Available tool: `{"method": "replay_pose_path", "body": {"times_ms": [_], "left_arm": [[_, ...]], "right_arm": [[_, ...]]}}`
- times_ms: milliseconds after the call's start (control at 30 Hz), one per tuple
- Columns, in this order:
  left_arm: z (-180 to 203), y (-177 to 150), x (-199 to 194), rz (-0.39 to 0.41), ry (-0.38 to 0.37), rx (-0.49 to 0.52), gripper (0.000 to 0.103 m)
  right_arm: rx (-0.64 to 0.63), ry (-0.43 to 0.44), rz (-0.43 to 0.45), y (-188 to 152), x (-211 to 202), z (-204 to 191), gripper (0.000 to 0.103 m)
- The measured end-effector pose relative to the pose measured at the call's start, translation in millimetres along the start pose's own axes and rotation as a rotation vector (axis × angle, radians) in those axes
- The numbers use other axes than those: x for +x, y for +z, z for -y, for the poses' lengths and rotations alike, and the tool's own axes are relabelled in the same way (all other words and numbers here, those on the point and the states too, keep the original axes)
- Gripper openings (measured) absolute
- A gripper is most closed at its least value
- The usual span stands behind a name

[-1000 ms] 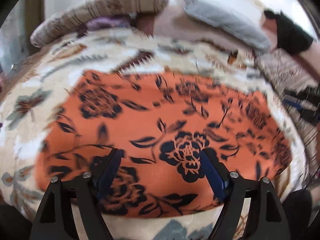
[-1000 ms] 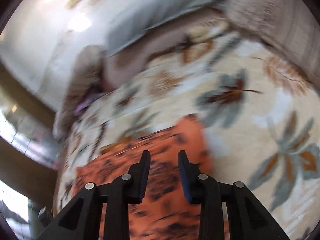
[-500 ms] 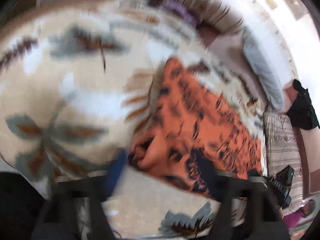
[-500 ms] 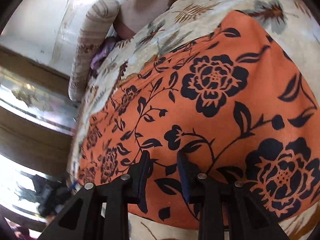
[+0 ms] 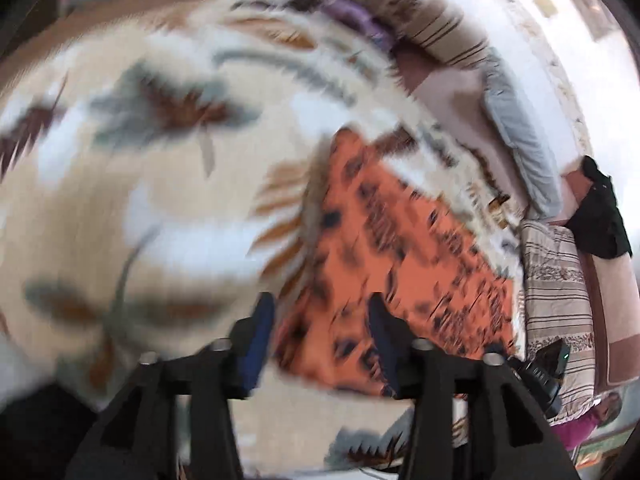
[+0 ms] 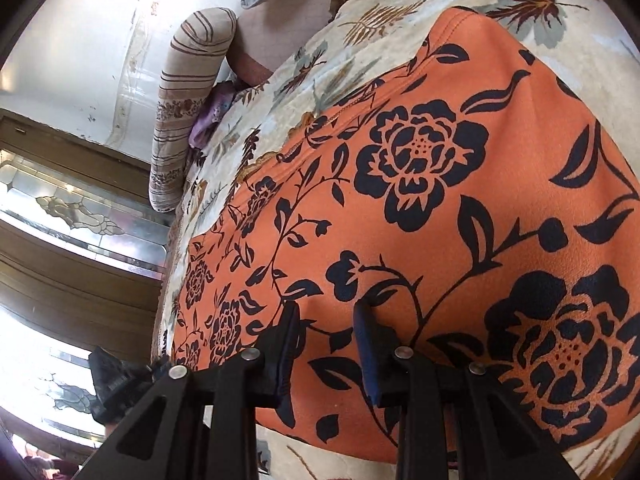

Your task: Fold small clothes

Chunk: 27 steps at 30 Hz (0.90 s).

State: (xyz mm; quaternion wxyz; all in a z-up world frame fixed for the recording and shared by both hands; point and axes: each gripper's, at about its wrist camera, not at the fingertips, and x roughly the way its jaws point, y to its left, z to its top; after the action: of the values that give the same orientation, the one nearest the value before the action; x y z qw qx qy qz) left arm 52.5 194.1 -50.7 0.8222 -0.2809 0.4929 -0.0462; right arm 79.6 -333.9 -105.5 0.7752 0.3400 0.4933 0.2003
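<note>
We hold left gripper (image 5: 320, 316) and right gripper (image 6: 326, 320), fingers spread, pinching nothing, over orange floral garment (image 6: 440, 208) flat on leaf-print blanket (image 5: 160, 200).

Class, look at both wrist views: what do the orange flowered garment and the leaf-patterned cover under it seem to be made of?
The orange flowered garment looks like a matte woven or fine-knit fabric, likely synthetic: fine grain, printed dark-navy flowers, a stitched hem. The leaf-patterned cover looks like a plush, fleecy blanket: soft, slightly fuzzy surface. The left view is too blurred to add more.
</note>
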Motion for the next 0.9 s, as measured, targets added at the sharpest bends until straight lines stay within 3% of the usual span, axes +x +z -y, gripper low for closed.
{"method": "replay_pose_path", "body": {"times_ms": [167, 200, 233, 300, 333, 533, 600, 700, 767, 800, 900], "left_arm": [[18.4, 43.2, 65.5, -0.128, -0.021, 0.083, 0.053], [19.5, 49.5, 76.7, -0.140, -0.016, 0.093, 0.047], [20.2, 55.8, 88.9, -0.159, 0.005, 0.107, 0.033], [14.5, 70.1, 113.5, -0.199, 0.021, 0.082, 0.029], [12.7, 75.8, 114.8, -0.189, 0.010, 0.069, 0.029], [18.2, 107.1, 111.1, -0.103, 0.135, 0.121, 0.029], [23.2, 102.9, 96.9, -0.049, 0.184, 0.152, 0.029], [31.5, 84.1, 60.9, 0.042, 0.230, 0.201, 0.033], [32.3, 69.4, 37.9, 0.082, 0.217, 0.201, 0.058], [36.4, 56.8, 27.1, 0.102, 0.211, 0.210, 0.062], [49.5, 24.0, 11.1, 0.122, 0.174, 0.232, 0.063]], "right_arm": [[-0.021, 0.008, 0.003, -0.8, -1.8, 1.7, 0.032], [-0.021, 0.012, 0.001, -0.9, -2.5, 2.2, 0.032], [-0.020, 0.018, 0.000, -1.0, -3.3, 3.1, 0.032], [-0.017, 0.030, -0.002, -0.8, -4.2, 5.5, 0.032], [-0.013, 0.034, -0.004, -0.5, -4.4, 6.1, 0.032], [0.003, 0.034, -0.013, 1.5, -7.1, 8.4, 0.032], [-0.015, -0.003, -0.014, 6.2, -14.9, -2.3, 0.033], [-0.106, 0.032, 0.015, 25.6, -27.9, -28.6, 0.033], [-0.111, 0.042, -0.004, 50.7, -19.4, -36.6, 0.051], [-0.087, 0.040, -0.031, 65.1, -8.7, -32.7, 0.077], [-0.011, -0.028, -0.103, 108.2, 29.7, -8.1, 0.080]]}}
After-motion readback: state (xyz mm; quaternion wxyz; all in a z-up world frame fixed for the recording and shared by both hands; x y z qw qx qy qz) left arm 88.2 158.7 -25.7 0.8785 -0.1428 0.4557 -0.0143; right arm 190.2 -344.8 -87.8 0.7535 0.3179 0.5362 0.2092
